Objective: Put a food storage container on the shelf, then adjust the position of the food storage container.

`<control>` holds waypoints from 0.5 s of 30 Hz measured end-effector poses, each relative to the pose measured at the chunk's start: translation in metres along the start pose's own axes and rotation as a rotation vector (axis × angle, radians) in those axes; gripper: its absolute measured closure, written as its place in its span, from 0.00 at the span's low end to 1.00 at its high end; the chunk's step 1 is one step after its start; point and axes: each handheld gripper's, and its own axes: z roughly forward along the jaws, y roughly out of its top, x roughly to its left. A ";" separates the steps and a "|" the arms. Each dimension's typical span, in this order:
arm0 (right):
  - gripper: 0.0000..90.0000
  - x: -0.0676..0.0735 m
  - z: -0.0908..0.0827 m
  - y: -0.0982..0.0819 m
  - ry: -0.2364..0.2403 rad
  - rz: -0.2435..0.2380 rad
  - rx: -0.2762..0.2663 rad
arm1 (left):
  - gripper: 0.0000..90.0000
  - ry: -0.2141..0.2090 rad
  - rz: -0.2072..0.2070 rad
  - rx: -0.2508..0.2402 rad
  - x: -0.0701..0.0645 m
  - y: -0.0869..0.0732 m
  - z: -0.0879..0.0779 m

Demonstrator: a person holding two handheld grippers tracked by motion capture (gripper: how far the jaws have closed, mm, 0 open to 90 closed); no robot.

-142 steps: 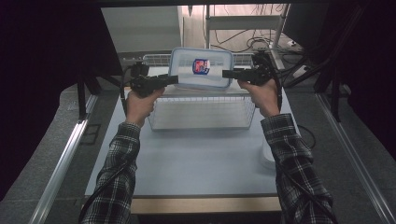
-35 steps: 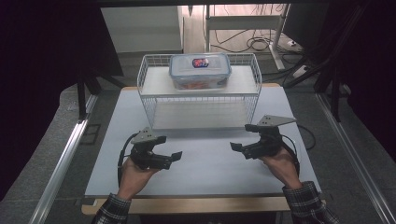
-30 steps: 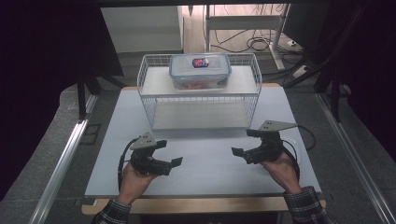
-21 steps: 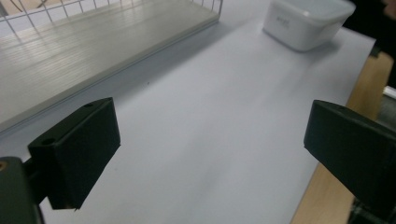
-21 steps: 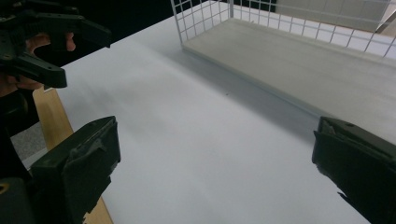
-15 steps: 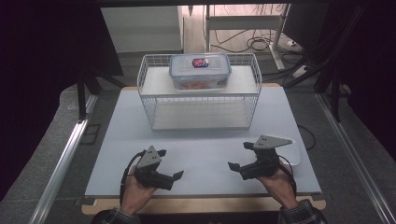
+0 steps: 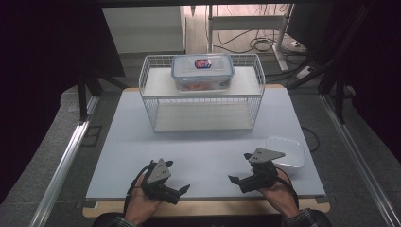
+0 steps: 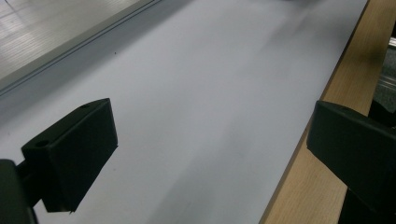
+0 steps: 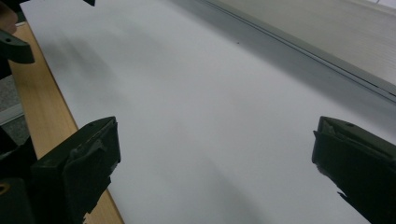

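Down at the near edge of the tabletop [image 7: 208,151], a person's two hands hold their grippers low over the white surface, one toward each near corner. The left gripper [image 7: 177,193] sits by the near left corner, its jaws pointing inward toward the middle, and the left hand [image 7: 141,205] wraps it from below. The right gripper [image 7: 237,181] is toward the near right corner, aimed back at the other one, with its grey three-cornered plate [image 7: 265,155] on top and the right hand [image 7: 279,193] behind it.

Both tongs are spread wide with nothing between them. From the left gripper view the two black jaws stand far apart, one over the white top, the other over the wooden strip [image 8: 322,121] that borders the near edge. The right gripper view tells the same story (its jaws are just as wide), with bare white surface between them and the wooden border running off at the left.

At the far edge, centred, stands a white wire rack [image 7: 203,97] with two levels. On its upper shelf sits a clear lidded container [image 7: 202,72], a coloured label on the lid and something reddish inside that I cannot make out.

Near the right edge, just beyond the right gripper, lies a shallow clear tray [image 7: 286,150], well apart from the rack.
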 end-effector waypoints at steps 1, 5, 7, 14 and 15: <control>0.00 0.000 0.000 0.000 -0.007 0.003 -0.002 | 0.02 0.002 -0.005 0.004 0.001 0.000 0.000; 0.00 -0.004 -0.001 0.000 -0.019 0.026 0.006 | 0.02 0.008 -0.013 0.000 0.004 -0.002 0.000; 0.00 -0.007 -0.003 0.001 -0.044 0.057 0.003 | 0.02 0.004 -0.018 -0.007 0.007 -0.003 -0.002; 0.08 -0.020 -0.013 0.001 -0.117 0.069 0.035 | 0.02 0.001 -0.054 -0.001 0.014 -0.007 -0.001; 0.11 -0.024 -0.015 0.001 -0.136 0.080 0.036 | 0.02 0.000 -0.059 0.000 0.014 -0.007 -0.001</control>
